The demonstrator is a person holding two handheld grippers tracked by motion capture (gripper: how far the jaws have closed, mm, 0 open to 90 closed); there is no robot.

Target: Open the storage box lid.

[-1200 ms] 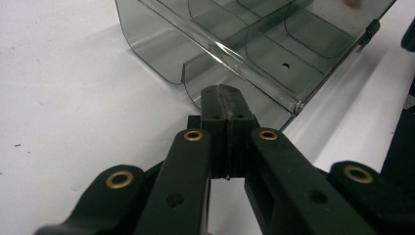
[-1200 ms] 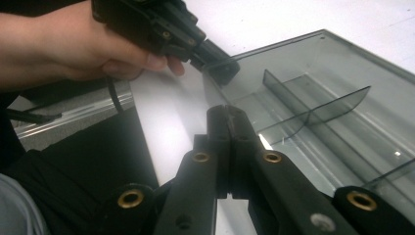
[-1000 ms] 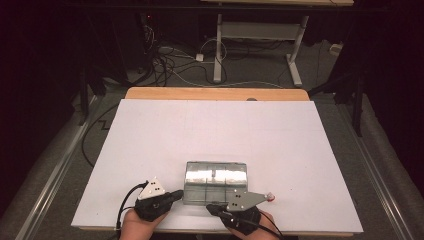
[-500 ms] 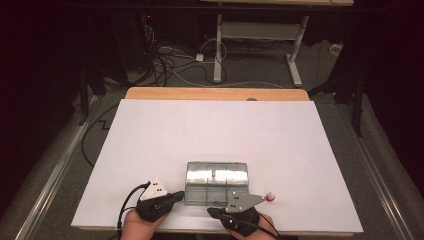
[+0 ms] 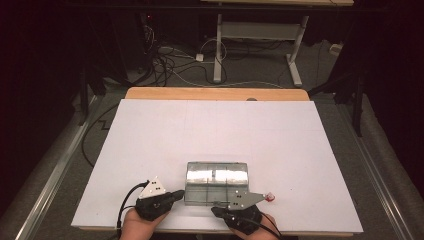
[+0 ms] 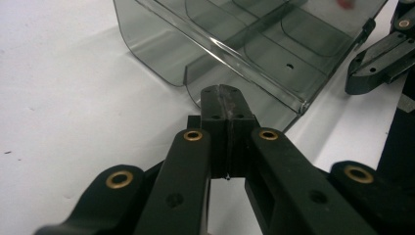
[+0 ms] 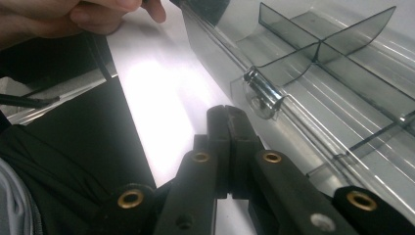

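Between your two tools lies the clear box (image 5: 217, 183) on the white tabletop (image 5: 165, 140). Your left tool (image 6: 226, 98) is clenched on nothing, its tip just beside the box wall. Your right tool (image 7: 228, 115) is clenched too, near the hinge (image 7: 263, 93).

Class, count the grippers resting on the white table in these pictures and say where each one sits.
2. The left gripper sits at the near left corner of the clear plastic box; the right gripper sits at the box's near edge, right of it.
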